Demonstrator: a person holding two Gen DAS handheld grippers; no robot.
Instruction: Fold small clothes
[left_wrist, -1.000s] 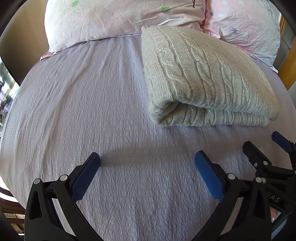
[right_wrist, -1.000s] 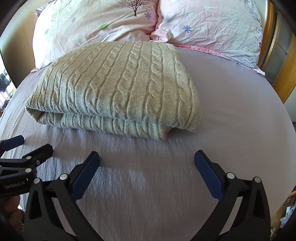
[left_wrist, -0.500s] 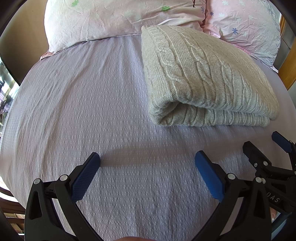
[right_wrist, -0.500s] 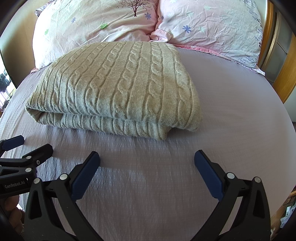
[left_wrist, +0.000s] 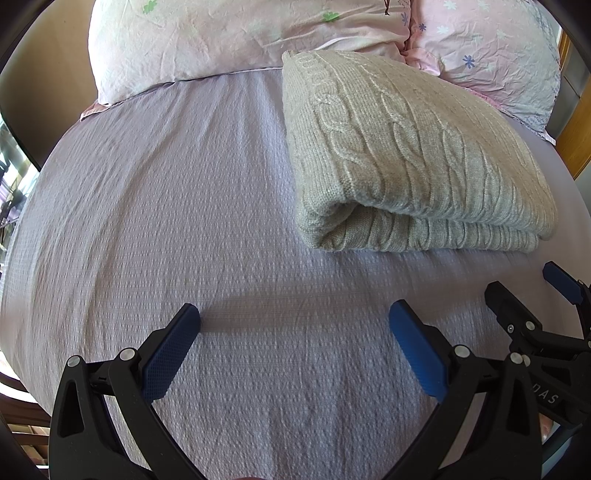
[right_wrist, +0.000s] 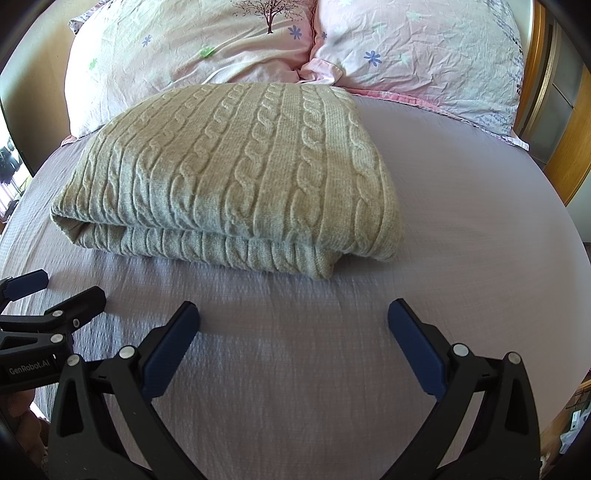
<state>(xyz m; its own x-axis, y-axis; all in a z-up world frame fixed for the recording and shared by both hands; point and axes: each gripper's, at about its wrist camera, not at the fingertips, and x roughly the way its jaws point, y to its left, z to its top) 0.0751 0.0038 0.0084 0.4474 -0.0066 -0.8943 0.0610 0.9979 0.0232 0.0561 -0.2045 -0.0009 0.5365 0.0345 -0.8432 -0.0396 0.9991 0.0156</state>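
Observation:
A beige cable-knit sweater (left_wrist: 406, 155) lies folded into a thick rectangle on the lilac bed sheet (left_wrist: 184, 203). It also shows in the right wrist view (right_wrist: 236, 177), with its folded edge facing me. My left gripper (left_wrist: 295, 321) is open and empty, above bare sheet to the near left of the sweater. My right gripper (right_wrist: 293, 317) is open and empty, a short way in front of the sweater's near edge. The right gripper shows at the right edge of the left wrist view (left_wrist: 532, 291). The left gripper shows at the left edge of the right wrist view (right_wrist: 55, 291).
Two pink floral pillows (right_wrist: 207, 44) (right_wrist: 424, 51) lie at the head of the bed behind the sweater. A wooden bed frame (right_wrist: 569, 147) stands at the right. The sheet (right_wrist: 461, 221) stretches right of the sweater.

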